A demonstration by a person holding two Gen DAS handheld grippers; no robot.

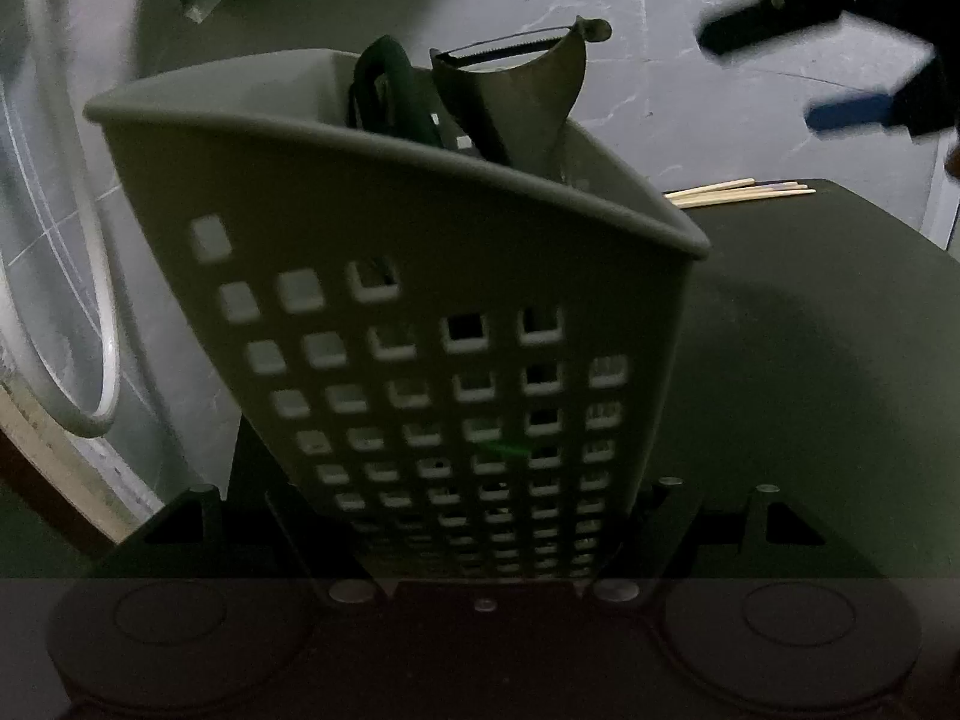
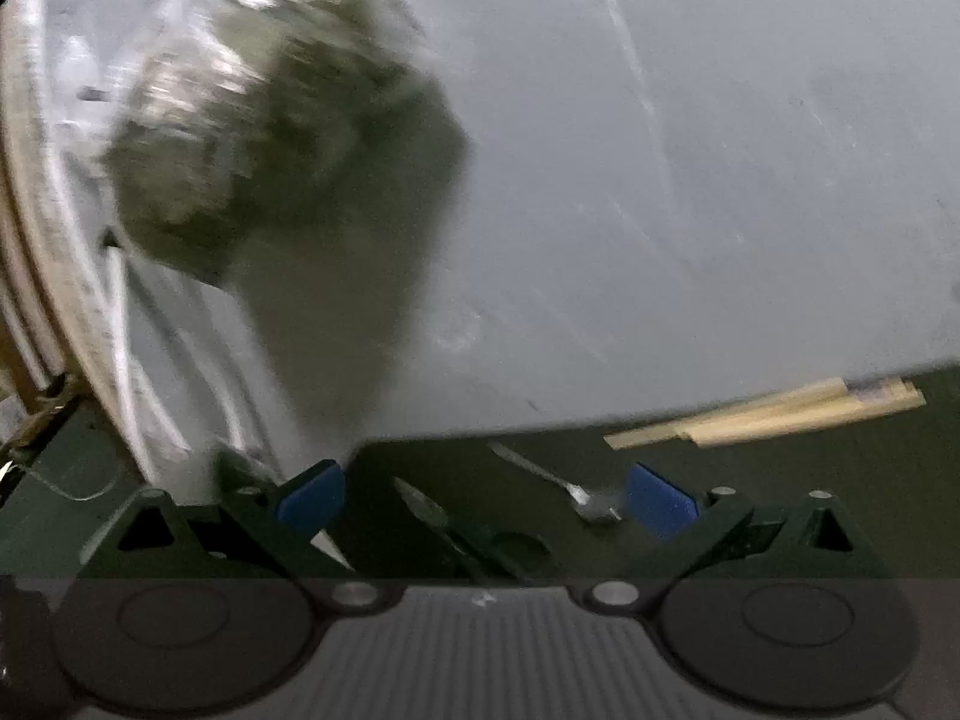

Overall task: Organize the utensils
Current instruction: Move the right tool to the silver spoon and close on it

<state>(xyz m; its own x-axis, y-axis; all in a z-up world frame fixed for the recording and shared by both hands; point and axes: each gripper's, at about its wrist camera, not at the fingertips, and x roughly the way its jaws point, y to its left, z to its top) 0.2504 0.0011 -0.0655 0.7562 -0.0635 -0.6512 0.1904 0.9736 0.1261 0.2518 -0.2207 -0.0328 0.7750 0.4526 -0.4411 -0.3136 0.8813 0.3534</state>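
Observation:
A grey perforated utensil caddy [image 1: 420, 300] fills the left wrist view, tilted, with my left gripper [image 1: 480, 516] shut on its lower part. A metal peeler [image 1: 528, 84] and a dark-handled tool [image 1: 390, 90] stick out of its top. My right gripper [image 2: 486, 504] is open, its blue pads [image 2: 312, 501] wide apart and low over a dark mat [image 2: 780, 492]. On the mat between the pads lie a small metal spoon [image 2: 558, 480] and a dark-handled utensil [image 2: 444, 522]. Wooden chopsticks [image 2: 768, 414] lie at the mat's far right edge. The chopsticks [image 1: 738, 192] and right gripper [image 1: 798, 69] also show beyond the caddy.
A clear plastic bag [image 2: 270, 120] with dark contents sits blurred on the grey marble counter [image 2: 720, 180] at the left. A white cable [image 1: 96, 300] loops along the counter's left side. The dark mat [image 1: 810, 330] stretches to the caddy's right.

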